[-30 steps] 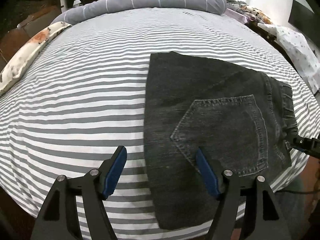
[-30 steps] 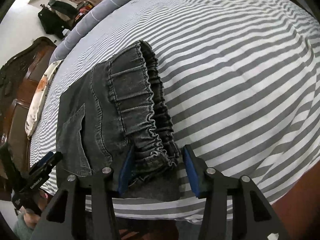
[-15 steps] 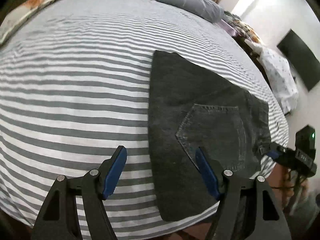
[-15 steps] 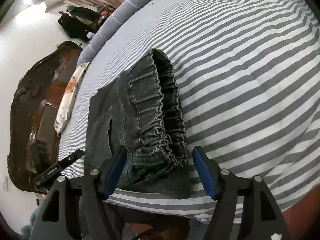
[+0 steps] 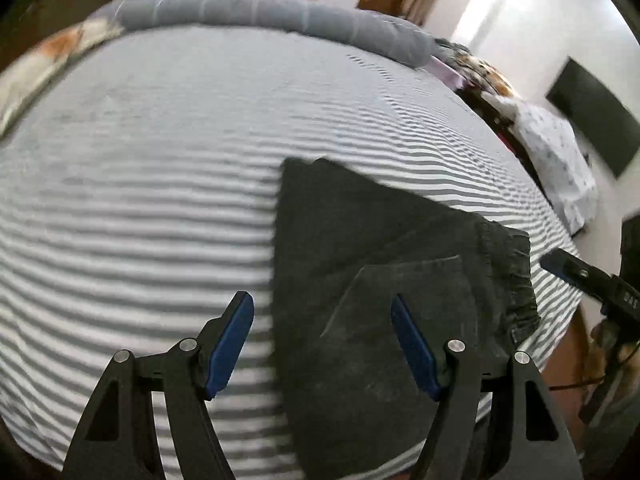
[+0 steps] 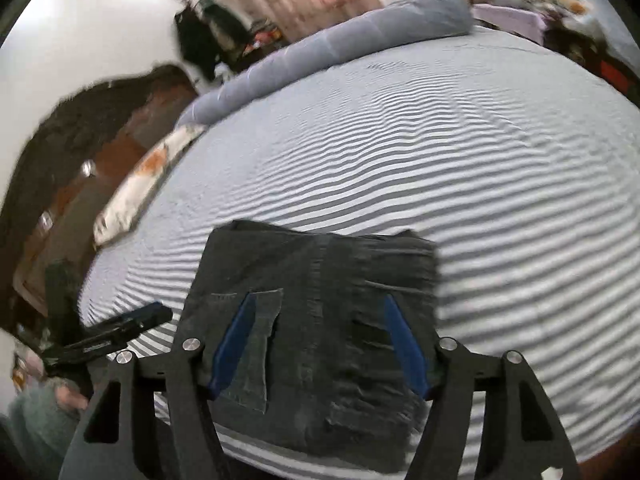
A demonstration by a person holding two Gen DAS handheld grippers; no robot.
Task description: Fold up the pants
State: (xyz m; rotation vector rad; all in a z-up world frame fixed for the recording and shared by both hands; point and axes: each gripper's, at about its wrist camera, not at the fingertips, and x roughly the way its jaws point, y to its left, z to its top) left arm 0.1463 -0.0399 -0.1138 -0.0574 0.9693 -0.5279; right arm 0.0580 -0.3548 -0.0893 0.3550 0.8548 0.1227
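Dark grey denim pants (image 5: pixel 384 272) lie folded into a flat bundle near the front edge of a grey-and-white striped bed (image 5: pixel 160 184), back pocket up and elastic waistband to the right. My left gripper (image 5: pixel 324 344) is open and empty, above the bundle's left edge. My right gripper (image 6: pixel 320 344) is open and empty, above the pants (image 6: pixel 320 280) between pocket and waistband. The right gripper also shows at the right in the left wrist view (image 5: pixel 576 276). The left gripper shows at the left in the right wrist view (image 6: pixel 120 328).
A rolled grey blanket (image 5: pixel 280 12) lies along the bed's far side. A patterned pillow (image 6: pixel 144 184) lies by the dark wooden headboard (image 6: pixel 60 152). A white cloth-covered piece of furniture (image 5: pixel 560 160) and a dark screen (image 5: pixel 592 116) stand to the right.
Both grippers have pulled back and lifted away from the pants. The right gripper, which straddled the waistband, has opened wider and released it. Both views have swung upward, with blur.
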